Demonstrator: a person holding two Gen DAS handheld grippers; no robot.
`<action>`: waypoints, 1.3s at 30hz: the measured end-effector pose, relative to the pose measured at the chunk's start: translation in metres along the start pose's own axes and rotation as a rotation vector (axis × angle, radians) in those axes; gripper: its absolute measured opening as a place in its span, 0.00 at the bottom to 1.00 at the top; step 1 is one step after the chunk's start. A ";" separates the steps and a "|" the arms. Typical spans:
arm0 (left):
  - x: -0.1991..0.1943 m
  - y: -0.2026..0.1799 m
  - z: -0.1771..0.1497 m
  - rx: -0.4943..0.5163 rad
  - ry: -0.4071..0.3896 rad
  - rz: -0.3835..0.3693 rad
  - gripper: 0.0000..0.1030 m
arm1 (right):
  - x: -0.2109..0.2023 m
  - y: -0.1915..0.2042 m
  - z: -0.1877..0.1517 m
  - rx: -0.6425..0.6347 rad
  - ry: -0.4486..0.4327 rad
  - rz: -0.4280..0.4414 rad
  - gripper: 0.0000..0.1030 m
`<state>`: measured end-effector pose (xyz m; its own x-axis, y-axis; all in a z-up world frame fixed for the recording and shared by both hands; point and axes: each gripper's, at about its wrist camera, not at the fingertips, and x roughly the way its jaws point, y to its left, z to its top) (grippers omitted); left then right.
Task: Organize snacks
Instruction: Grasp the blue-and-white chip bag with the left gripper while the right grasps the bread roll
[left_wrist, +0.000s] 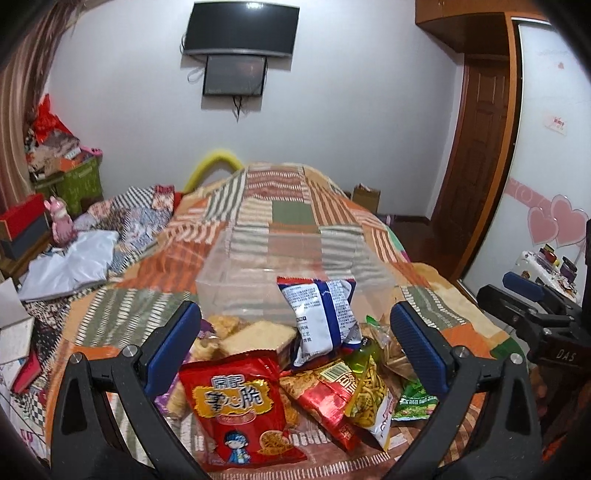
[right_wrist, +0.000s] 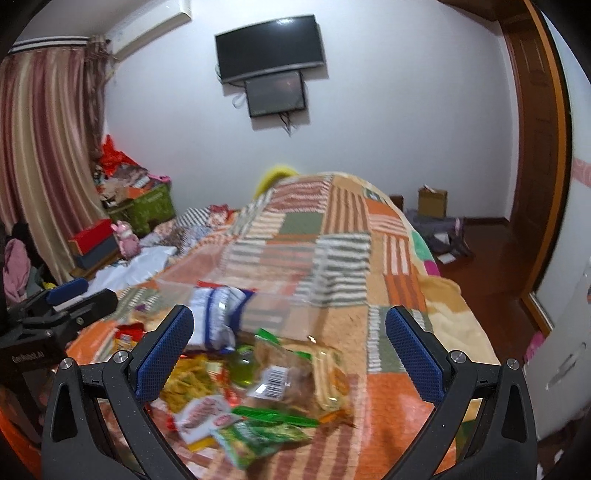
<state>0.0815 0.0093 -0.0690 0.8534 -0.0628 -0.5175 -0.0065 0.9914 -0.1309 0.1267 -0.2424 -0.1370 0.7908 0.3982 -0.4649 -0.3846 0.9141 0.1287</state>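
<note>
A pile of snack packets lies on the patchwork bed in front of a clear plastic box (left_wrist: 258, 273). My left gripper (left_wrist: 295, 347) is open above a red noodle-snack bag (left_wrist: 240, 406); a white-and-blue packet (left_wrist: 325, 314) leans on the box, with a yellow crisps bag (left_wrist: 365, 395) and a green packet (left_wrist: 415, 400) to the right. My right gripper (right_wrist: 290, 354) is open above a clear biscuit bag (right_wrist: 295, 376), a green packet (right_wrist: 258, 435) and the white-and-blue packet (right_wrist: 218, 314). The box (right_wrist: 273, 306) is blurred there.
The bed's blanket (left_wrist: 288, 206) stretches away to the far wall. Clutter, a white sheet (left_wrist: 74, 258) and boxes lie at the left. The right gripper's body (left_wrist: 535, 317) is at the bed's right edge; the left gripper's body (right_wrist: 55, 310) shows at the left.
</note>
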 end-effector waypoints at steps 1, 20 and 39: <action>0.004 0.000 0.000 -0.001 0.011 -0.003 1.00 | 0.002 -0.003 -0.001 0.003 0.010 -0.006 1.00; 0.102 -0.022 -0.001 0.051 0.211 0.020 0.90 | 0.069 -0.040 -0.023 0.017 0.277 0.008 0.62; 0.140 -0.033 -0.015 0.079 0.280 0.030 0.83 | 0.104 -0.063 -0.045 0.103 0.432 0.072 0.46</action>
<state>0.1938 -0.0341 -0.1501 0.6761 -0.0521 -0.7349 0.0206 0.9984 -0.0519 0.2122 -0.2618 -0.2330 0.4840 0.4124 -0.7718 -0.3644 0.8969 0.2507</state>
